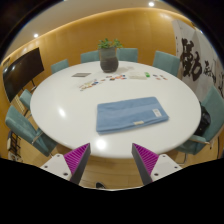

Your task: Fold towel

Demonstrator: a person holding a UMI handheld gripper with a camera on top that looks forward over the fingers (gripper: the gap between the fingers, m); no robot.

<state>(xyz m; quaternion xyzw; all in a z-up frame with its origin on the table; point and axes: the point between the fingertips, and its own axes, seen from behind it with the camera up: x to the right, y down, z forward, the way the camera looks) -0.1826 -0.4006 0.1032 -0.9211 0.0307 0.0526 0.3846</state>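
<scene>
On the table (60, 105), 12 o'clock of the fingers: the blue towel (132, 114) lies flat, apart from them.
Hand-held gripper (112, 160): you hold it wide open, empty.
Risk: pinch only the top layer and the fold may drag crooked.

The claw (111, 160) hangs with its fingers spread wide, gripping nothing

Potted plant (108, 58) on round white table (60, 110), teal chairs (24, 130) around.
</scene>
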